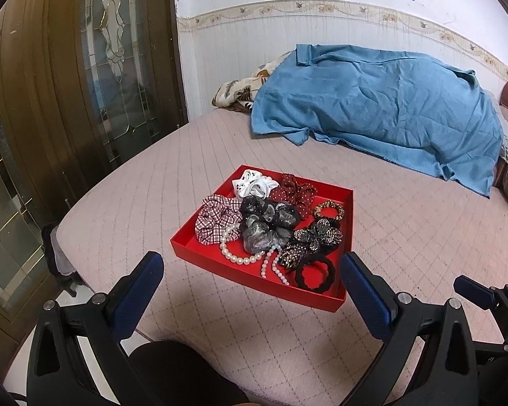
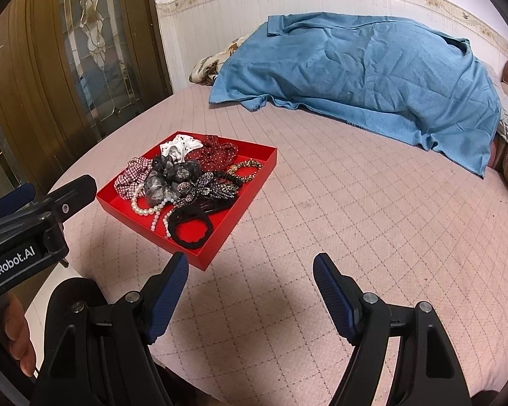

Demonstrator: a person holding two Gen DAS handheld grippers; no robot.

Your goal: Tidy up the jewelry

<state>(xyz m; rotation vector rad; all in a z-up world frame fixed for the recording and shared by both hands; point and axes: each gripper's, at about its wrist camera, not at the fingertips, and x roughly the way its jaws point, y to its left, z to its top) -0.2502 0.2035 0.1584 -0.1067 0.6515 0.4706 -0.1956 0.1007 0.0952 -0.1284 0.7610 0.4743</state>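
A red tray sits on the pink quilted bed near its front edge, toward the front left corner. Heaped inside are a plaid scrunchie, a white scrunchie, a dotted red scrunchie, a grey scrunchie, a pearl strand, a rhinestone bow clip and a black hair tie. The left gripper and right gripper hover before the tray, jaws spread, holding nothing. A blue blanket lies along the bed's far edge.
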